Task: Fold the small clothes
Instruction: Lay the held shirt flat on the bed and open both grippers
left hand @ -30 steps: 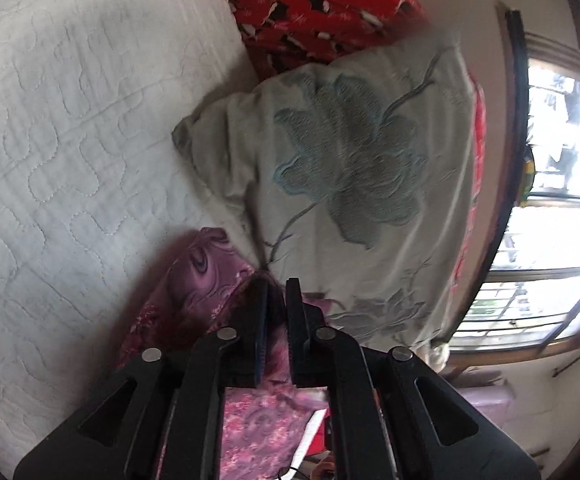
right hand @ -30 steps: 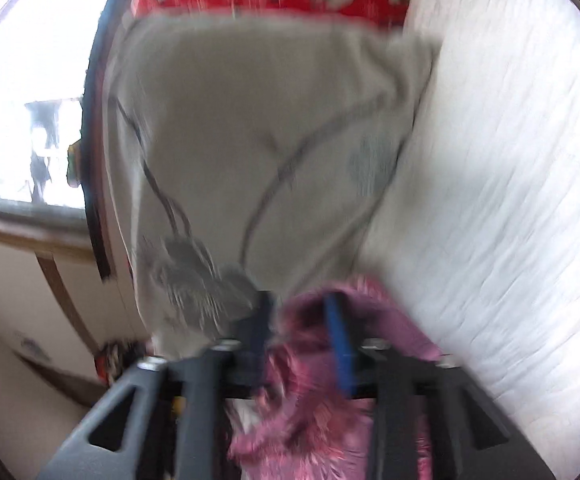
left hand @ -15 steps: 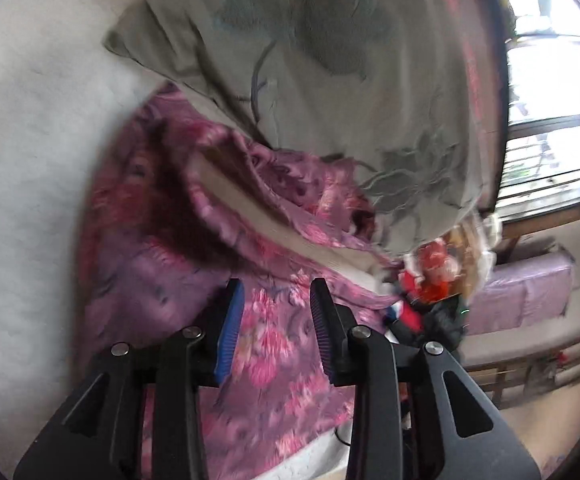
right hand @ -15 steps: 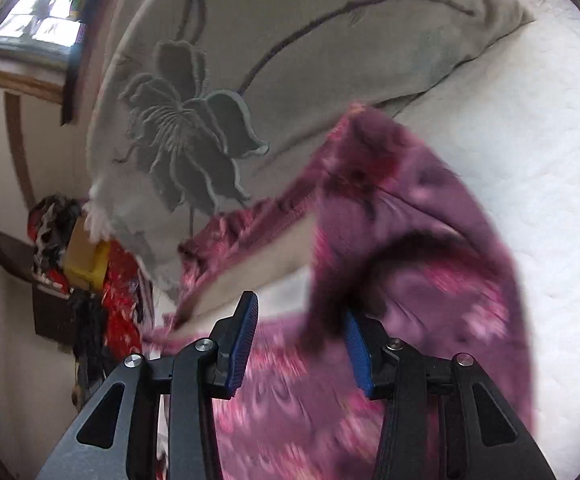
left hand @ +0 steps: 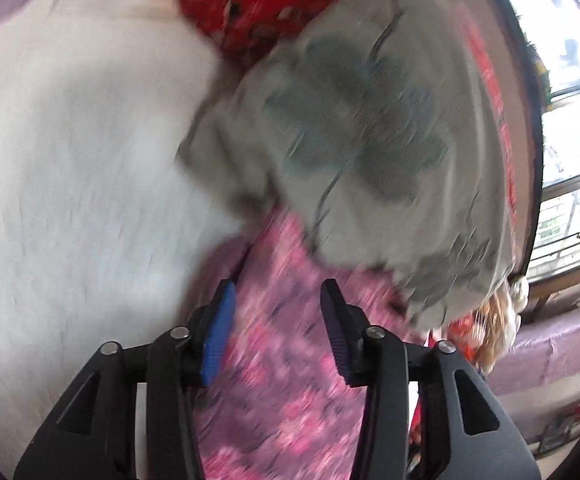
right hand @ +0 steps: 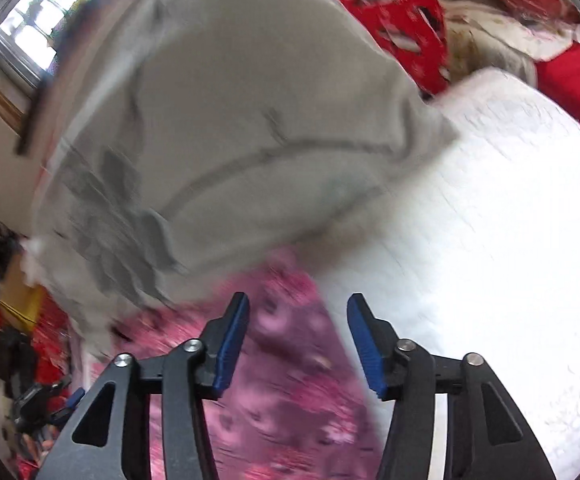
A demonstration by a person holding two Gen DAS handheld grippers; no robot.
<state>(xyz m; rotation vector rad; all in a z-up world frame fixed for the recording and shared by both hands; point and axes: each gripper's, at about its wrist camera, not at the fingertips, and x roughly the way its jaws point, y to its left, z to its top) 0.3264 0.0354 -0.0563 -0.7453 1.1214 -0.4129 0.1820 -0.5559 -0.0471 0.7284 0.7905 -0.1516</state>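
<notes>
A pink and purple floral garment [left hand: 285,368] lies on the white quilted bed, its far end against a grey pillow. My left gripper [left hand: 277,312] is open and empty above it, jaws wide apart. The garment also shows in the right wrist view [right hand: 290,380]. My right gripper [right hand: 297,328] is open and empty above the garment's right edge. Both views are blurred by motion.
A grey pillow with a flower print [left hand: 362,152] [right hand: 229,140] lies beyond the garment. A red patterned pillow [left hand: 257,4] [right hand: 398,20] is behind it. The white quilt [left hand: 77,184] [right hand: 482,240] spreads beside the garment. Clutter [right hand: 5,280] and a window [left hand: 570,120] lie past the bed's edge.
Both grippers were shut on the garment a second ago, then opened and let it drop on the bed. Since then both have opened wider and tilted up toward the pillows.
</notes>
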